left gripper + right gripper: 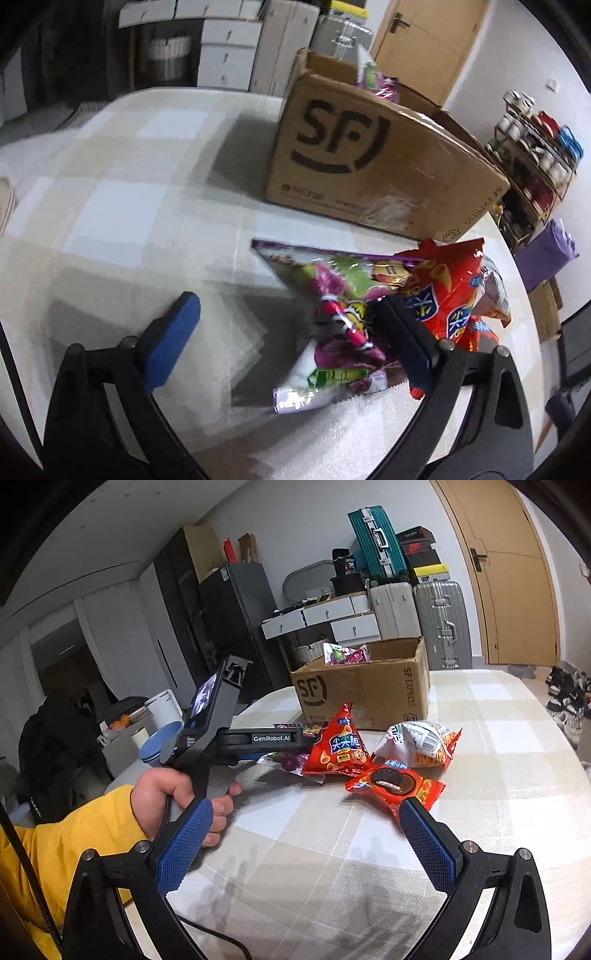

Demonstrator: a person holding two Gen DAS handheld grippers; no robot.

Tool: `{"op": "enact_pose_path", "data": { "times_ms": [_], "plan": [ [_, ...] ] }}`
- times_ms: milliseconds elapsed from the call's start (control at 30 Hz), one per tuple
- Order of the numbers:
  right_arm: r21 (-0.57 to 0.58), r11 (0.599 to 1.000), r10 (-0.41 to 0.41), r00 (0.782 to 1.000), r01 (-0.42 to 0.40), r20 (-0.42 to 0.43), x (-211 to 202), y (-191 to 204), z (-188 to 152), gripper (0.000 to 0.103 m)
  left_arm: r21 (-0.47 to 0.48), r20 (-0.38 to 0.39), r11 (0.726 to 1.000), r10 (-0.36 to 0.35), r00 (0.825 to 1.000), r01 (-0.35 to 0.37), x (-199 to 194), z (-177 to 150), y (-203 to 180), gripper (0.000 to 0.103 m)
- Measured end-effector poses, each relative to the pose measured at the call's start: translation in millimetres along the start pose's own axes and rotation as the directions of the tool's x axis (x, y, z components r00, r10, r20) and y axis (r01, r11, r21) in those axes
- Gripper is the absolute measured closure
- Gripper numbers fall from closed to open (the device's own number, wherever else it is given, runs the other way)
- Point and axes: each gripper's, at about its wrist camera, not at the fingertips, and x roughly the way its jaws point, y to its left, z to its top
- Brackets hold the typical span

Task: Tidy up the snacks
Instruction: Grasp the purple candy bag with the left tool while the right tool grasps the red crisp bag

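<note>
The left gripper, fingers apart and empty, hangs nearest the purple snack bag, which lies between and beyond them toward its right finger, long axis running fingers-to-cardboard box.

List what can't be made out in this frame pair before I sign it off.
- Cardboard box contents: both views, its walls hide all but one purple packet sticking up.
- Purple snack bag: left wrist view, motion blur smears its print; right wrist view, the left tongs cover most of it.
- Left tongs' tips: right wrist view, hidden behind the red crisp bag.
- Cookie packet: left wrist view, only a sliver shows.
</note>
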Motion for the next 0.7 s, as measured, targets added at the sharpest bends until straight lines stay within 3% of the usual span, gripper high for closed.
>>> {"op": "enact_pose_path", "data": {
  "times_ms": [67,133,333,533,700],
  "plan": [
    [0.018,1.000,-0.003,1.000,0.003,-0.015,3,-3,-1,0.001,0.010,0.012,0.999,-0.049,0.999,0.048,2,0,-2,0.029],
    [0.027,1.000,-0.001,1.000,0.002,-0.022,3,-5,-1,0.001,0.005,0.007,0.992,-0.128,0.992,0.128,2,-3,-3,0.062],
    [0.015,0.999,-0.029,0.998,0.030,-0.051,8,-4,5,0.001,0.009,0.024,0.986,-0.169,0.985,0.169,2,-5,1,0.065],
    [0.011,0.998,-0.067,0.996,0.068,-0.065,24,-4,29,0.001,-0.081,0.019,0.977,-0.198,0.980,0.199,7,2,26,0.065],
    [-0.009,0.996,-0.093,0.992,0.092,-0.091,51,-4,57,0.001,-0.124,0.072,0.966,-0.219,0.973,0.227,-9,4,38,0.065]
  ]
}}
